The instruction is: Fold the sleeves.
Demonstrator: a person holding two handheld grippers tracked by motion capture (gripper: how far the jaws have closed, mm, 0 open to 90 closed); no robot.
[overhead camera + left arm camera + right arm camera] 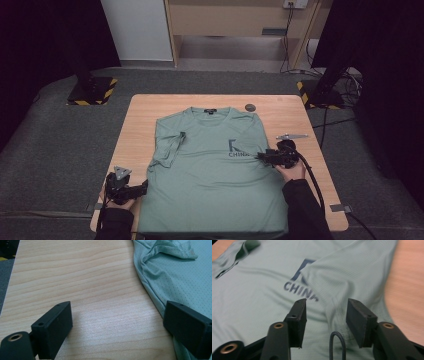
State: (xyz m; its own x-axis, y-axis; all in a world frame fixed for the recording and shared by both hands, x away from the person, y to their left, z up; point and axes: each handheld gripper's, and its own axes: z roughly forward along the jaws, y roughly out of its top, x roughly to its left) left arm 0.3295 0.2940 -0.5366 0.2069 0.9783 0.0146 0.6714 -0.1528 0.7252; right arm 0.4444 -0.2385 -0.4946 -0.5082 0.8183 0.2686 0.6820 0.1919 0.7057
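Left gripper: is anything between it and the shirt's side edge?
Nothing visible. The left gripper sits open over bare table, and the shirt edge already lies beside its right-hand jaw.

Sage-green T-shirt (210, 170) lying flat mid-table, collar pointing 12 o'clock, both sleeves folding inward, right sleeve partly covering dark "CHINA" print (238, 154)

We see the high view dim and a little soft, its left and right edges sinking into black. On the table (75, 277) a pale sheen lies between the jaws. The shirt (262, 302) is sharp at its print but smeared with blur near the jaws.
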